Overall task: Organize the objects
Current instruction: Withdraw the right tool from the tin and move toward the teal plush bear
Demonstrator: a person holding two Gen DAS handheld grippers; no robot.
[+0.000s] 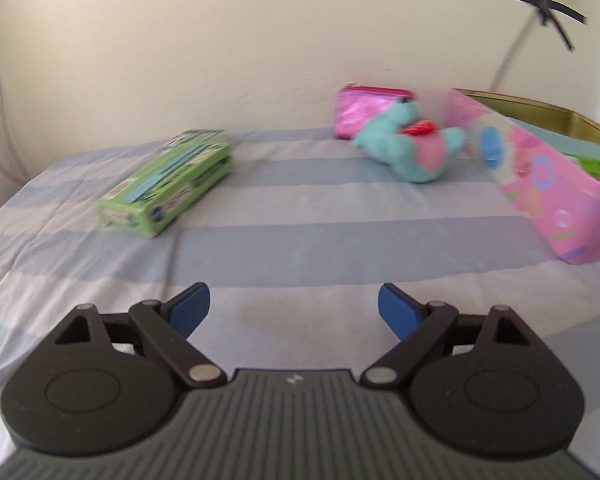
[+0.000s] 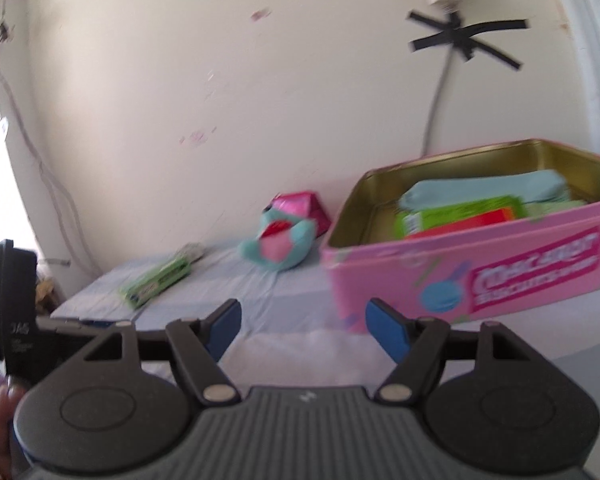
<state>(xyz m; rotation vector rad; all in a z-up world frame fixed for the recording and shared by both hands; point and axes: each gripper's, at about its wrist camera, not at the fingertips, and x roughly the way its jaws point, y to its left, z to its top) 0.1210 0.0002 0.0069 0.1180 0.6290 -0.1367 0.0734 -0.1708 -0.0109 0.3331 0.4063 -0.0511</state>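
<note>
Cream wall with taped cables rises behind a bed (image 1: 300,248) covered in a sheet of pale blue and white stripes. In the left wrist view, the left claw (image 1: 294,308) hovers over the sheet with its blue pads well apart and nothing between them. From it, a green box (image 1: 168,184) lies at eleven o'clock, a teal and pink plush toy (image 1: 412,148) at one o'clock, and a shiny pink pouch (image 1: 366,112) stands just behind the toy against the wall. An open pink tin (image 1: 560,208) sits at two o'clock, beside the toy. In the right wrist view, the right claw (image 2: 302,330) is likewise spread and empty, close in front of the tin's near corner. Inside the tin lie a pale blue item (image 2: 484,190) and green and red packets (image 2: 460,216). The other claw's body shows at nine o'clock.
</note>
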